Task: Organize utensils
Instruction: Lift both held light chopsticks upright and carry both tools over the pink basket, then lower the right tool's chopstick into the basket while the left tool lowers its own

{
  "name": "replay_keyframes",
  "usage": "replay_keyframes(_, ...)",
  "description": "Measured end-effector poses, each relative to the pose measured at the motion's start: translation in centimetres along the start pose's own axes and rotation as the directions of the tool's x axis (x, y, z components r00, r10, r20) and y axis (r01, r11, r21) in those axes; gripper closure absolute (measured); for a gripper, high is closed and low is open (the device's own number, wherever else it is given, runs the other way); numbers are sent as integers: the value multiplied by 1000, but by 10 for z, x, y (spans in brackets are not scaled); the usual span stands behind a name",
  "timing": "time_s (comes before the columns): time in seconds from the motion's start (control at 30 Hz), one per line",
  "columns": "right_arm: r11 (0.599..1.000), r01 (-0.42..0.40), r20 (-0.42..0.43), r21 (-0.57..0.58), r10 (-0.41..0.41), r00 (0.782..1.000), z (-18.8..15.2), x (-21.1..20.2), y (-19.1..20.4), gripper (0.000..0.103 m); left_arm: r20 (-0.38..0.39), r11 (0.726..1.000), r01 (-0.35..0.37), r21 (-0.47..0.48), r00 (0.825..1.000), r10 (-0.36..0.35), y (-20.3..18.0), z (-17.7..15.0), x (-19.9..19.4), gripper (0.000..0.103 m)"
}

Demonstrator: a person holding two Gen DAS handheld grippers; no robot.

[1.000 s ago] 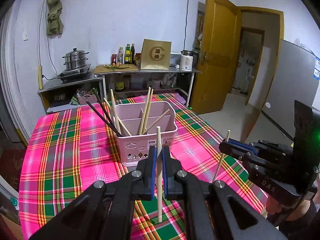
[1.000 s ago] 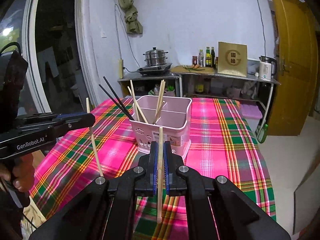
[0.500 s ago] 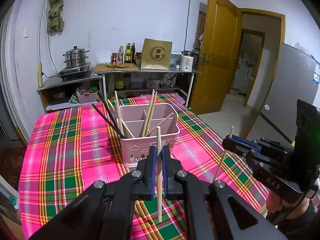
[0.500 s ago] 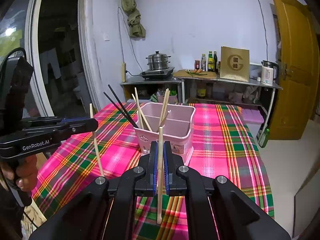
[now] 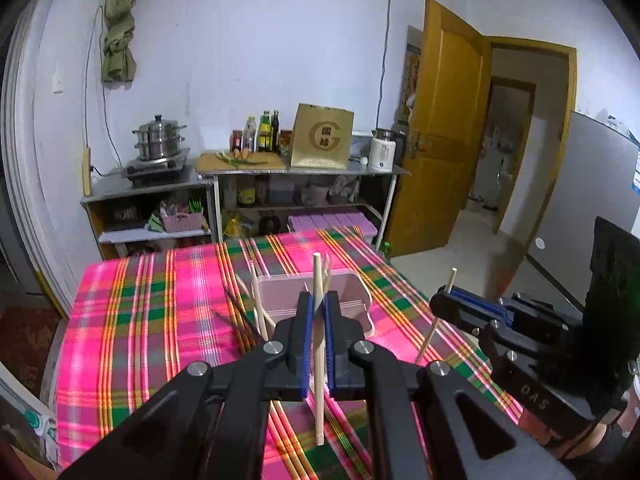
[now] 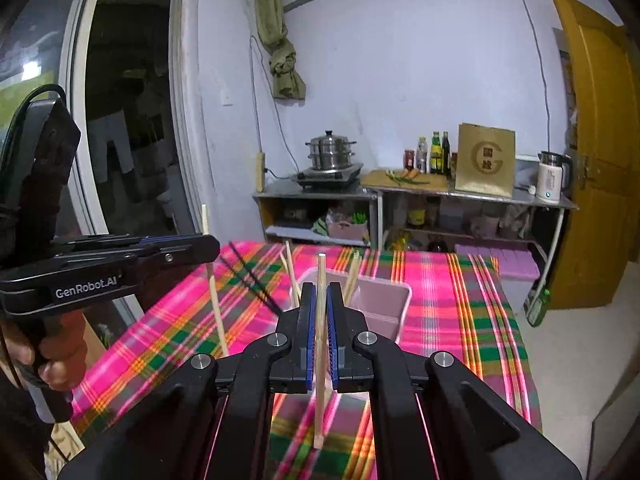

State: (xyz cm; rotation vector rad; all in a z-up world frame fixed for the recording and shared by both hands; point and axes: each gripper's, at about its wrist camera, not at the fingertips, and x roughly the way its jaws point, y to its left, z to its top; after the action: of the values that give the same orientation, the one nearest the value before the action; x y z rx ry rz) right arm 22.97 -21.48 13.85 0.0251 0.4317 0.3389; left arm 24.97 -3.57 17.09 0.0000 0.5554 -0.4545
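A pink utensil holder (image 5: 352,292) stands on the plaid table, also in the right wrist view (image 6: 384,304), with wooden chopsticks (image 5: 256,300) and black chopsticks (image 5: 240,316) leaning in it. My left gripper (image 5: 316,320) is shut on a wooden chopstick (image 5: 319,400), held upright above the near side of the holder. My right gripper (image 6: 319,320) is shut on another wooden chopstick (image 6: 320,400), also upright above the holder. Each gripper shows in the other's view: the right gripper (image 5: 444,300) at the right, the left gripper (image 6: 208,244) at the left.
The table has a pink and green plaid cloth (image 5: 160,320). Behind it stand metal shelves (image 5: 304,172) with a steamer pot (image 5: 160,140), bottles, a gold box and a kettle. A yellow door (image 5: 440,120) is open at the right.
Both grippers have risen with their chopsticks and moved over the holder, which now sits lower in both views, partly hidden behind the fingers.
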Motion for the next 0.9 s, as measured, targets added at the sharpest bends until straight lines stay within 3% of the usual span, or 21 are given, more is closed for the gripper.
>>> replay_keyframes(0.5, 998, -30, 88, 49, 26, 996, 52, 42, -10, 98, 63, 1000, -15, 1, 998, 14, 15, 53, 37, 97)
replay_keyframes(0.9, 995, -28, 89, 92, 20, 996, 50, 92, -25, 98, 47, 999, -46, -5, 998, 46, 34, 47, 85, 97)
